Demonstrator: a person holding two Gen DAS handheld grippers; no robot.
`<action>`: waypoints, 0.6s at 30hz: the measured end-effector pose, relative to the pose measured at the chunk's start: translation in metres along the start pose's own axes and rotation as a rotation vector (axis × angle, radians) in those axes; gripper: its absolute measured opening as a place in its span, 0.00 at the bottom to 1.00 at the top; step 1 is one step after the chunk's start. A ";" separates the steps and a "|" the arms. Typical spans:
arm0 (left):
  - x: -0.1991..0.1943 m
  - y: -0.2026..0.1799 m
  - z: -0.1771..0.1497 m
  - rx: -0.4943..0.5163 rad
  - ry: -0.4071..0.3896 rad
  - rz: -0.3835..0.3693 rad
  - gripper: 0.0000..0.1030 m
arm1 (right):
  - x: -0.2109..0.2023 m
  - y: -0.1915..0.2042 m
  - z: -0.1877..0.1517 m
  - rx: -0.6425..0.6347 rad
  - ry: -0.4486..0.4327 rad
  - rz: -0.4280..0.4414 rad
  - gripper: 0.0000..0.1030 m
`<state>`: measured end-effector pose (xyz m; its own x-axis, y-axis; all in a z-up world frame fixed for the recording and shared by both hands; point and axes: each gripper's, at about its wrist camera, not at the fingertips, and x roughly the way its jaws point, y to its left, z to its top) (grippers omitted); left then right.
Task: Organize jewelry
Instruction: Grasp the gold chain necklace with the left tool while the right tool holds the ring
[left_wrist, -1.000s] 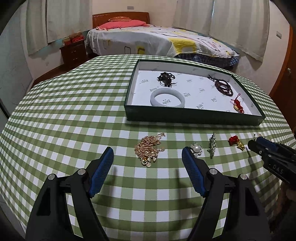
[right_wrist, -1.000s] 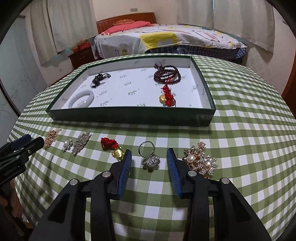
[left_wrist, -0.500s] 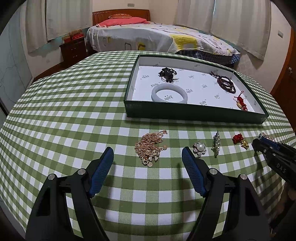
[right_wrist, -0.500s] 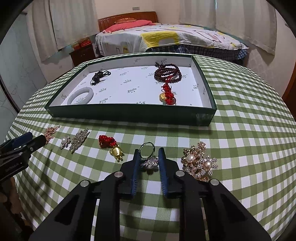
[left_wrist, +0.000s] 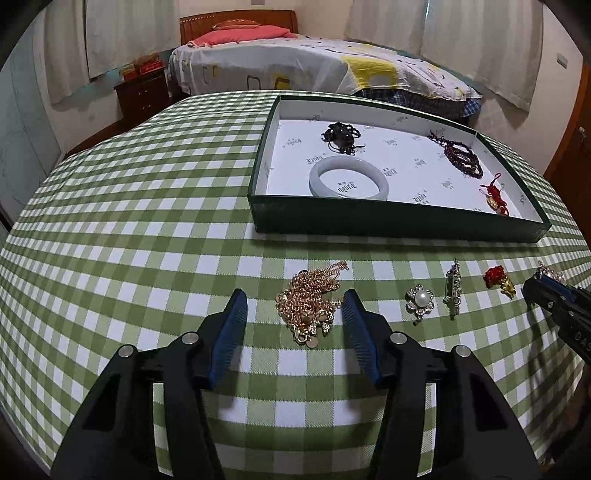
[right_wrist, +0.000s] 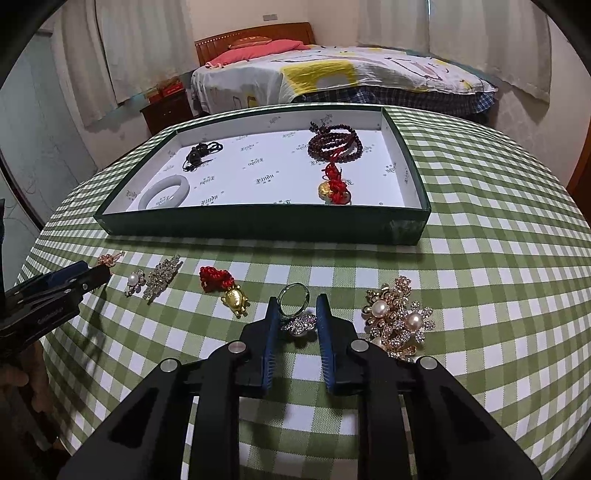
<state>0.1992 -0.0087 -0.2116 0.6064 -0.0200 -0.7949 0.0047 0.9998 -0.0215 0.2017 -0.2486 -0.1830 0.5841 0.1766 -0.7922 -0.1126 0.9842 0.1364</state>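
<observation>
A heap of gold chain (left_wrist: 308, 304) lies on the checked cloth between my left gripper's (left_wrist: 291, 314) blue pads. Its jaws are closing; the right pad is at the chain's edge, while the left pad stands apart from it. My right gripper (right_wrist: 297, 317) is shut on a silver ring (right_wrist: 295, 312) with a sparkly top, still resting on the cloth. The green tray (left_wrist: 369, 221) behind holds a white bangle (left_wrist: 349, 177), dark beads (left_wrist: 461, 155), a black cord (left_wrist: 340, 134) and a red knot charm (left_wrist: 495, 195).
Between the grippers lie a pearl flower brooch (left_wrist: 419, 301), a rhinestone clip (left_wrist: 453, 288) and a red-and-gold charm (left_wrist: 498, 280). A large pearl-and-gold brooch (right_wrist: 399, 317) sits right of the ring. A bed and a nightstand stand beyond the table.
The left jaws have narrowed around the gold chain after edging toward it. The right jaws closed onto the ring and have held still since.
</observation>
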 end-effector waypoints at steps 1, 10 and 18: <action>0.001 -0.001 0.001 0.004 -0.001 0.003 0.46 | 0.000 0.000 0.000 0.001 0.000 0.000 0.20; -0.001 0.004 0.001 -0.003 -0.010 -0.048 0.11 | 0.000 0.000 0.000 0.001 -0.001 0.000 0.20; -0.009 0.004 -0.002 0.001 -0.045 -0.078 0.08 | -0.001 0.000 -0.001 0.003 -0.001 0.002 0.20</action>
<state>0.1924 -0.0046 -0.2053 0.6390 -0.0977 -0.7629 0.0540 0.9952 -0.0822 0.2009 -0.2490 -0.1830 0.5846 0.1787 -0.7914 -0.1112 0.9839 0.1401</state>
